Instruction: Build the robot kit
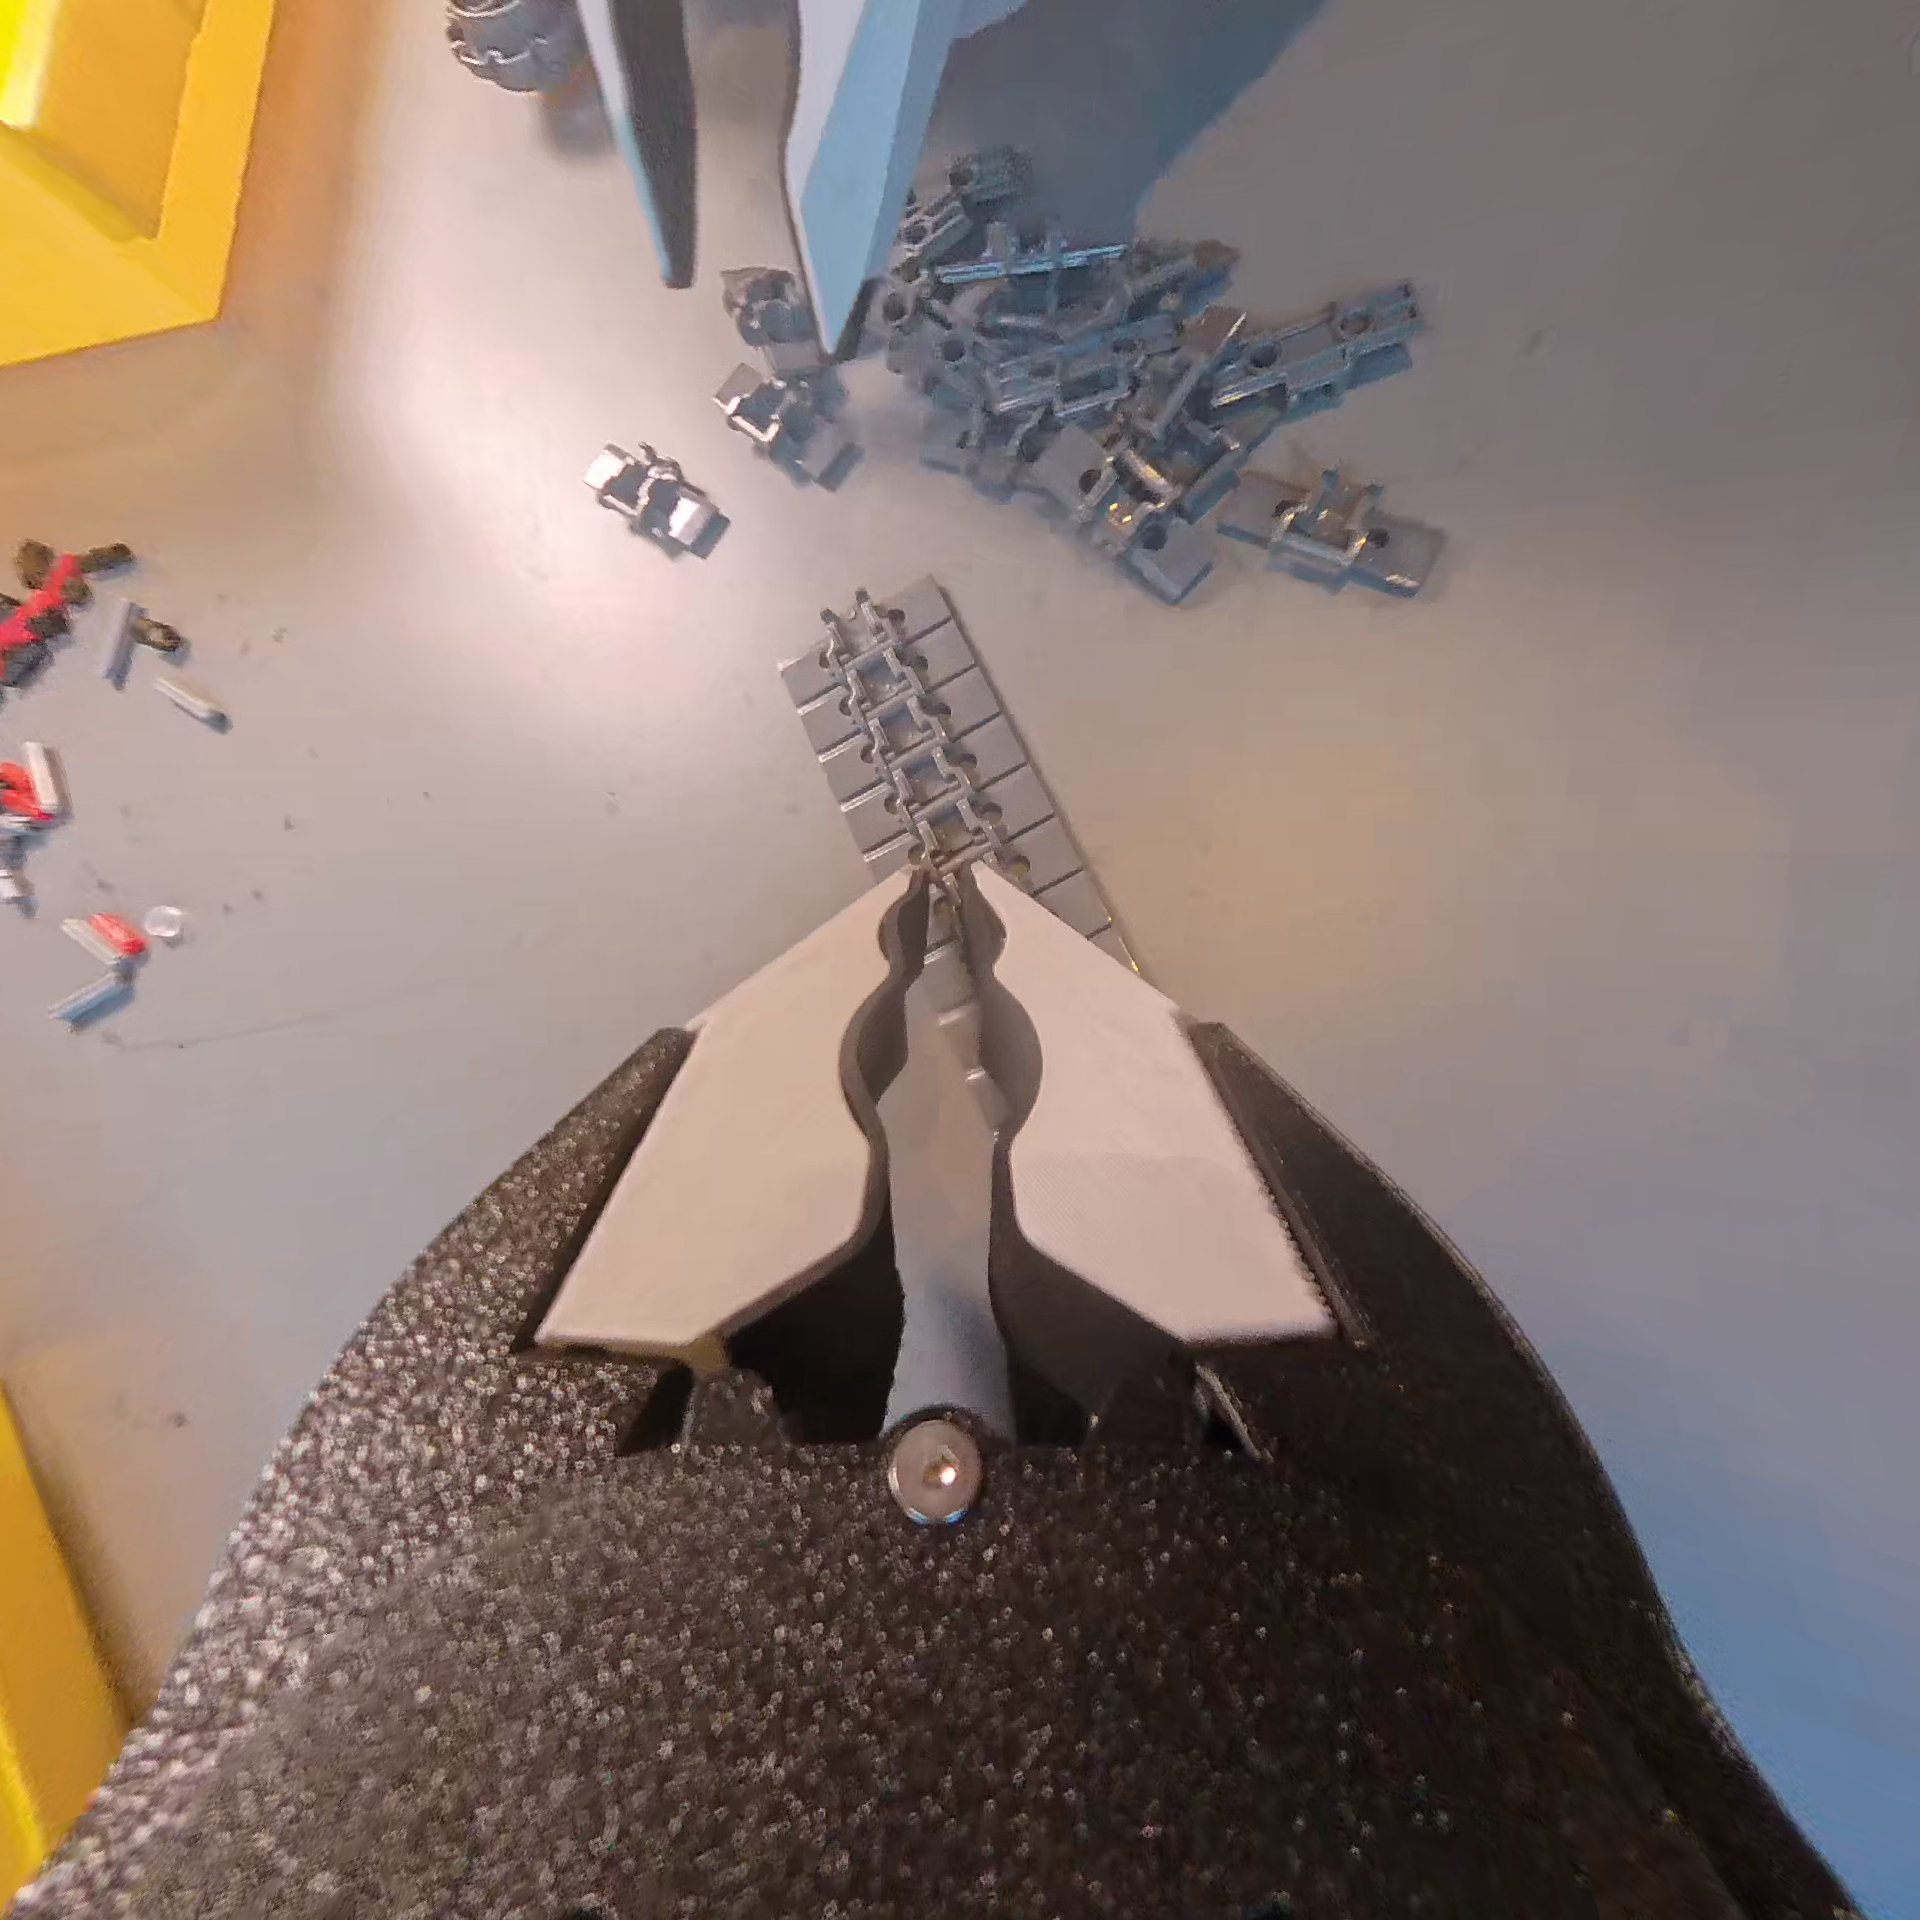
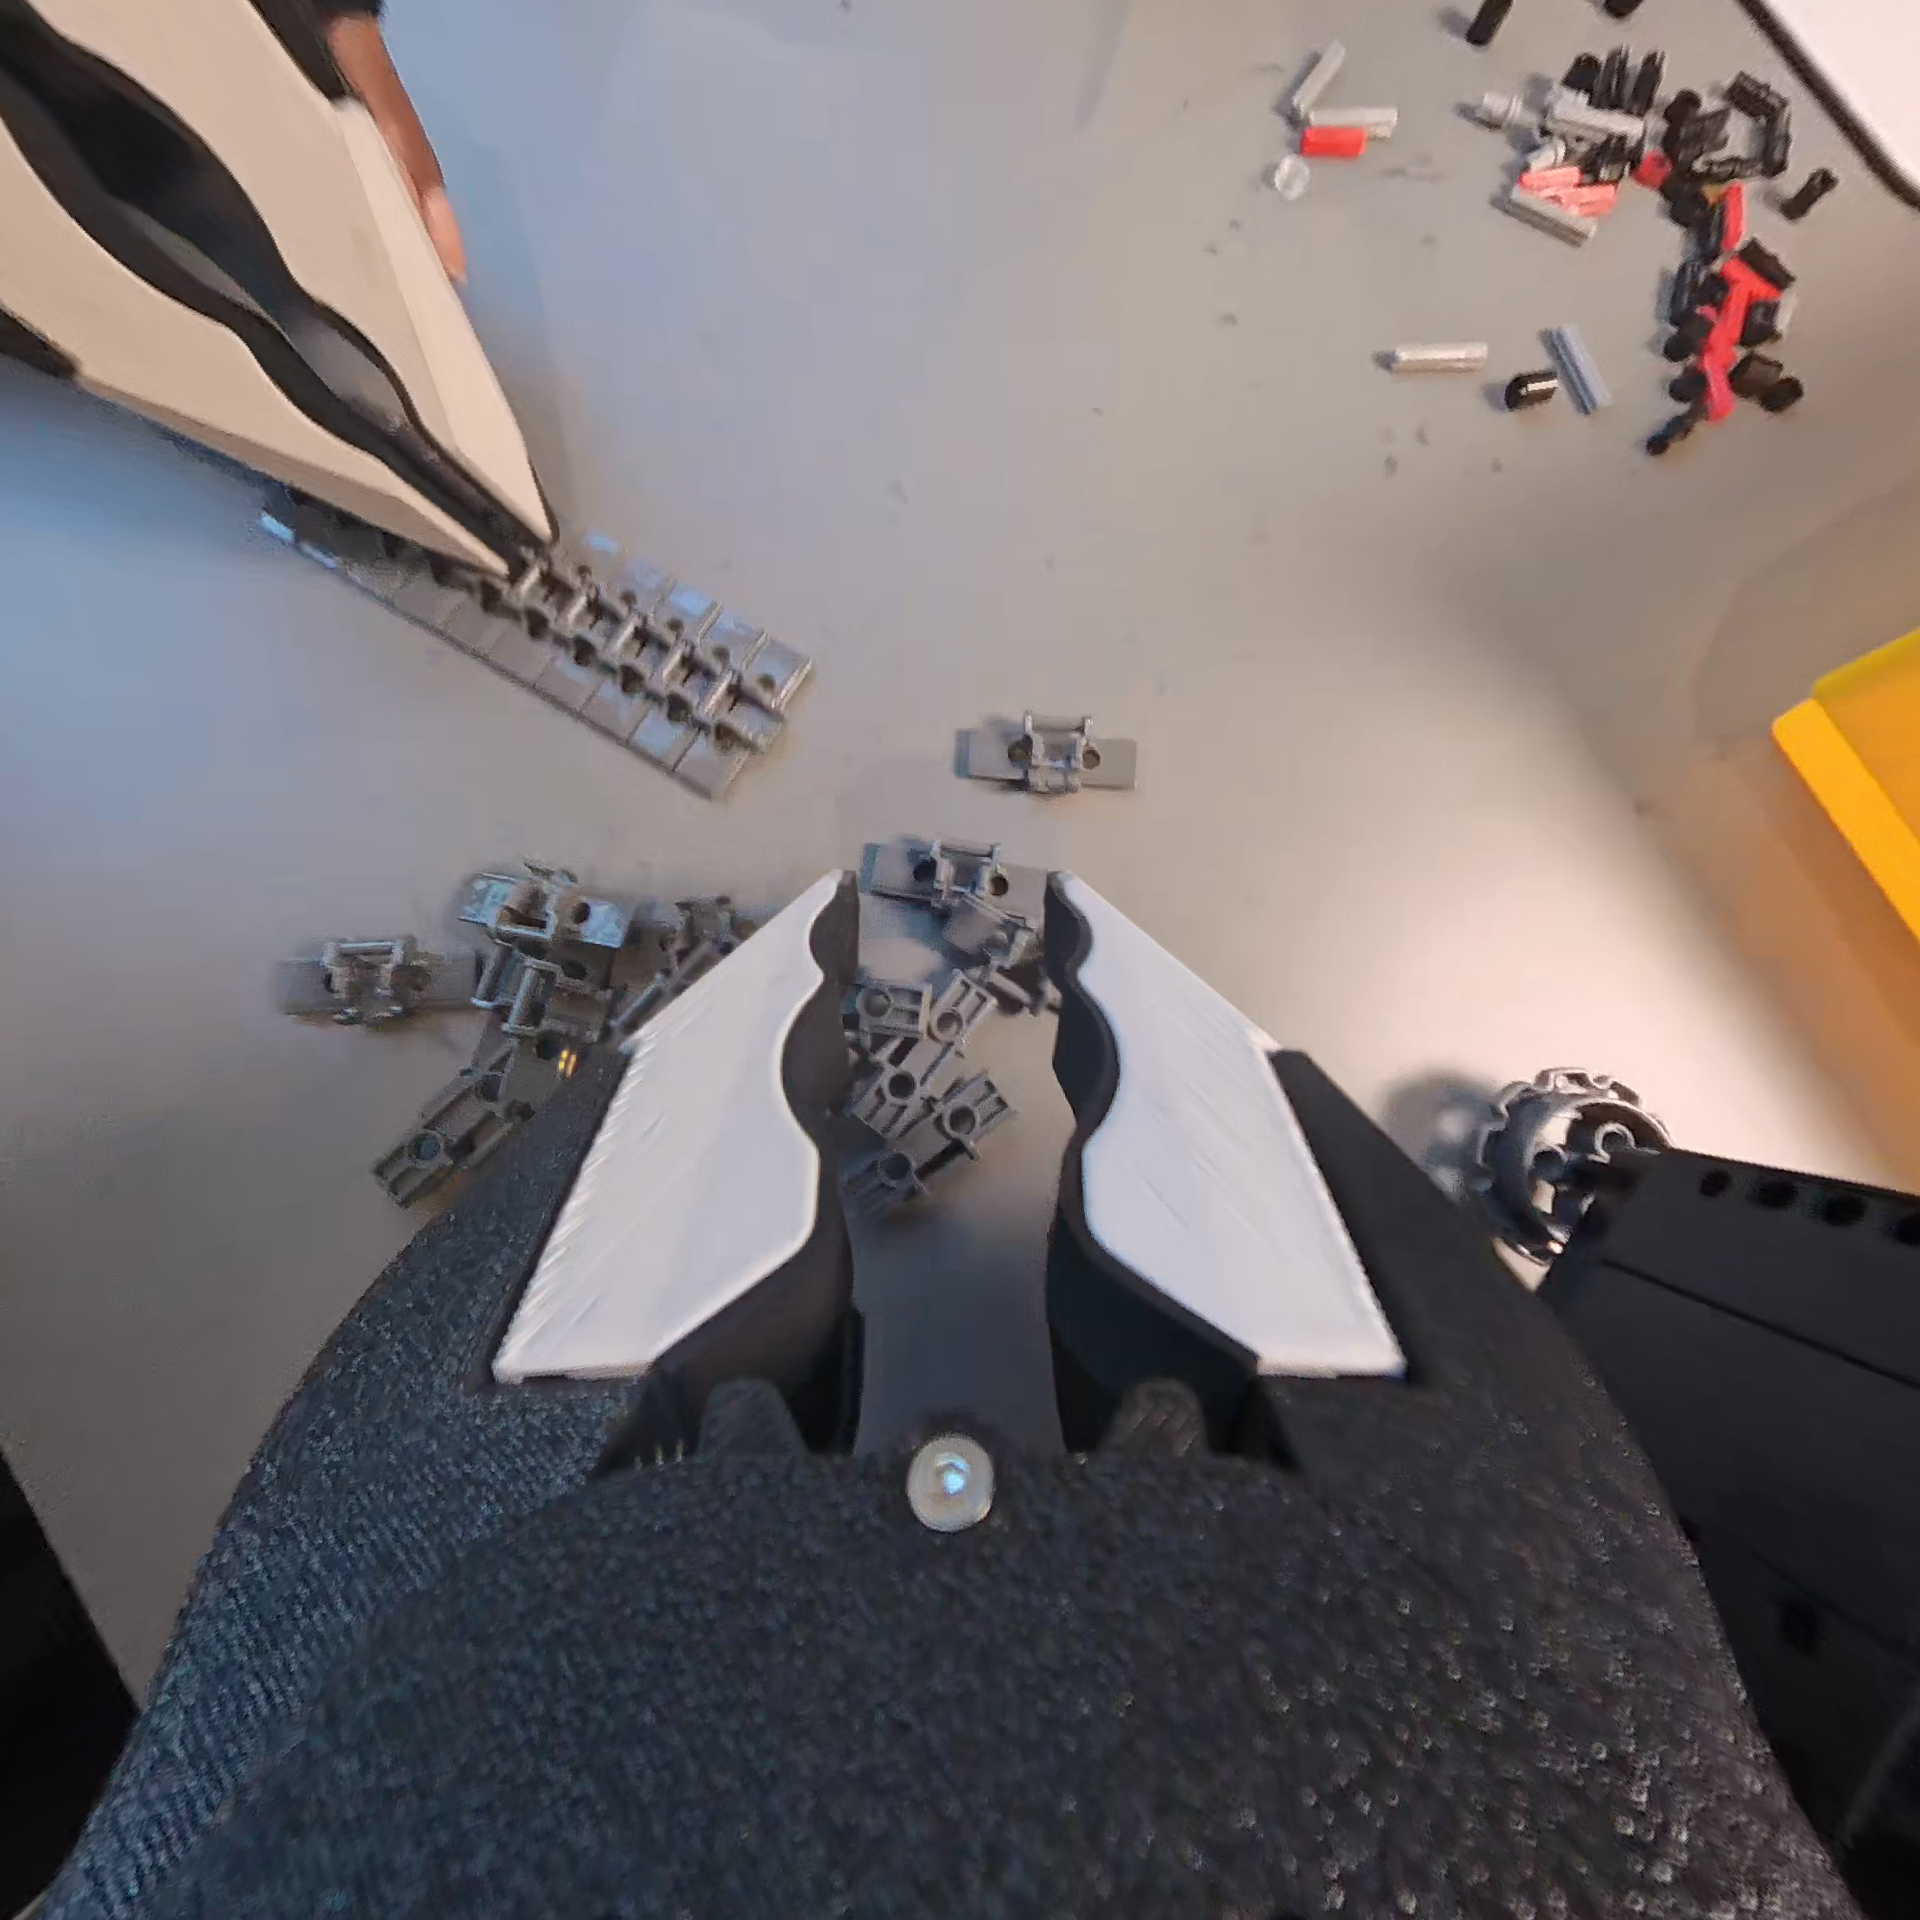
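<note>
Left tongs (image 1: 948, 883) pinched shut on the centre ridge of the grey track strip (image 1: 914, 748) lying on the bench (image 1: 1455, 935). We judge that narrow grip could slip. Right tongs (image 2: 951, 883) gape over loose links (image 2: 925, 1049); closing may catch 2.

Workbench setting, likely a lab or hobby workshop. Plain grey table top (image 1: 1455, 935), scuffed and speckled. Loose grey plastic track links (image 2: 1044, 750) heaped and scattered; a joined strip of links (image 1: 914, 758) laid flat. Small red, black and grey building pins (image 2: 1704, 239) in a pile. Yellow parts bin (image 2: 1860, 769) at the edge. Grey toothed wheel (image 2: 1558, 1153) nearby.
</note>
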The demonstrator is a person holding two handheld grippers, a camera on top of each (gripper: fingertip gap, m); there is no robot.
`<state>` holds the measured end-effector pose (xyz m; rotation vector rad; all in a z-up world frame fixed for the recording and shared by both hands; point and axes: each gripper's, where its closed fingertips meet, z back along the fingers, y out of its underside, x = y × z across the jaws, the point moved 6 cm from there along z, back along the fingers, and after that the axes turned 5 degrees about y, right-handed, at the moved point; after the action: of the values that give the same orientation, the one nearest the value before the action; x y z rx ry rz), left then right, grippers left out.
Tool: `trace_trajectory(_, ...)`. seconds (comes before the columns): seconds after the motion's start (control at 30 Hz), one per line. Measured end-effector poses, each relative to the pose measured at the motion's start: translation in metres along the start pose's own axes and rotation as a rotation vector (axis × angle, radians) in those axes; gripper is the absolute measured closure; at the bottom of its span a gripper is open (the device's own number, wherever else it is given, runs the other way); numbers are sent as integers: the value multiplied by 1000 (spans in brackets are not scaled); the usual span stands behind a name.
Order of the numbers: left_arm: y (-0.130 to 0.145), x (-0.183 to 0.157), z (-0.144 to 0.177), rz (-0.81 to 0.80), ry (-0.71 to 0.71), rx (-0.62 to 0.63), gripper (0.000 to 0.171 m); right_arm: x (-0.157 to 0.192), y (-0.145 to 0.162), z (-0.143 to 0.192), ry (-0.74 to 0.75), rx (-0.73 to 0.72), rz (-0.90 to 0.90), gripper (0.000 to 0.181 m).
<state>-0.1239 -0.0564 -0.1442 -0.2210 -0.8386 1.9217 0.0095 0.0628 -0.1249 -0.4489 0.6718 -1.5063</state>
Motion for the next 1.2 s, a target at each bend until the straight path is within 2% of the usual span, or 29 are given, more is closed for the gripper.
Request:
trace_trajectory(0.13, 1, 7, 3, -3, -50, -22, 162, -1, 4, -6, -1, 38, 12, 146)
trace_trajectory(0.3, -5, 13, 11, 35, -59, -111, 161, -1, -1, -15, -22, 87, 27, 146)
trace_trajectory(0.37, -7, 16, 15, 50, -66, -152, 161, -1, 1, -19, -31, 151, 41, 145)
trace_trajectory(0.43, -9, 17, 18, 70, -63, -188, 161, -1, -1, -20, -47, 152, 35, 155)
trace_trajectory(0.47, -10, 17, 19, 81, -58, -203, 160, -1, -1, -19, -53, 156, 55, 170)
trace_trajectory(0.5, -11, 18, 21, 90, -54, -216, 160, 1, -1, -18, -65, 150, 83, 170)
trace_trajectory(0.63, -19, 18, 28, 155, -4, -303, 158, 15, -12, -10, -78, -10, 243, 170)
trace_trajectory(0.8, -37, 16, 38, 364, 208, -510, 152, 52, -48, 16, -25, -347, 549, 170)
trace_trajectory(0.9, -41, 19, 43, 478, 310, -606, 154, 72, -64, 28, 40, -440, 718, 170)
trace_trajectory(1.0, -42, 17, 48, 503, 394, -659, 163, 81, -73, 33, 98, -457, 816, 170)
trace_trajectory(1.1, -41, 19, 55, 530, 443, -714, 169, 86, -79, 39, 132, -508, 861, 170)
trace_trajectory(1.13, -42, 20, 58, 536, 452, -739, 170, 85, -81, 41, 130, -526, 837, 170)
trace_trajectory(1.2, -42, 22, 63, 549, 459, -788, 171, 82, -88, 48, 76, -595, 672, 171)
